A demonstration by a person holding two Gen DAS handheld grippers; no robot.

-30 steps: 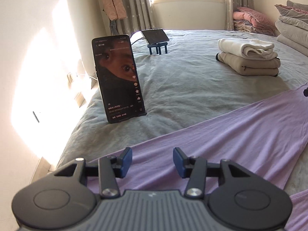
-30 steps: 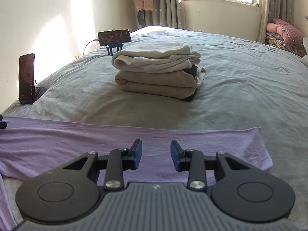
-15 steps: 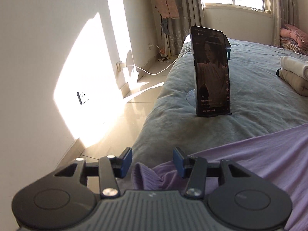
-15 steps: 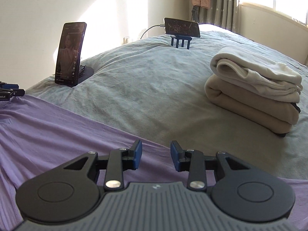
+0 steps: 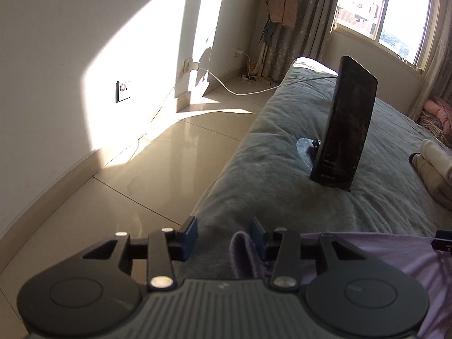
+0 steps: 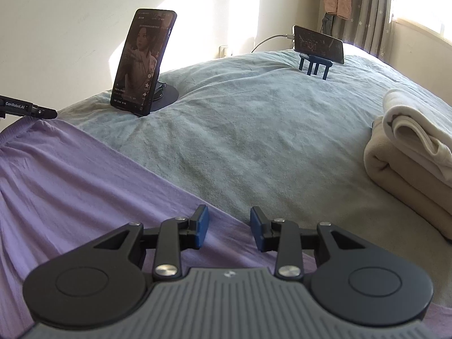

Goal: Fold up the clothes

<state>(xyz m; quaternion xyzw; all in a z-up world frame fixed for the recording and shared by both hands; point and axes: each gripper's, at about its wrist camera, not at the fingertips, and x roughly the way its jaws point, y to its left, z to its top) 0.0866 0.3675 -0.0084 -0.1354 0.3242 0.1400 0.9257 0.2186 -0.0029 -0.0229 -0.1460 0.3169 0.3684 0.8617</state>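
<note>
- The left gripper (image 5: 223, 233) sits at the bottom of the left wrist view. Its two blue fingers (image 5: 189, 233) are spread wide apart and hold nothing.
- A bunched end of the purple garment (image 5: 240, 254) pokes up in the gap, right next to the right-hand finger. I cannot tell if it touches that finger.
- The rest of the purple cloth spreads to the lower right of that view, flat on the grey bed cover (image 5: 268, 169).
- The right gripper (image 6: 229, 227) is at the bottom of the right wrist view. Its fingers are also wide apart and hold nothing. They sit over the far edge of the purple garment (image 6: 70, 175).
- In the right wrist view the purple cloth fills the lower left, and the left gripper's tip (image 6: 26, 108) shows at the left edge by the cloth's end.
- A tall phone (image 6: 142, 62) stands on a round stand in the upper left, near the bed's edge.
- A second phone (image 6: 317, 44) lies sideways on a small blue stand in the upper middle, with a white cable plugged in.
- A folded stack of cream clothes (image 6: 409, 155) rests at the right edge, well apart from the purple cloth.
</note>
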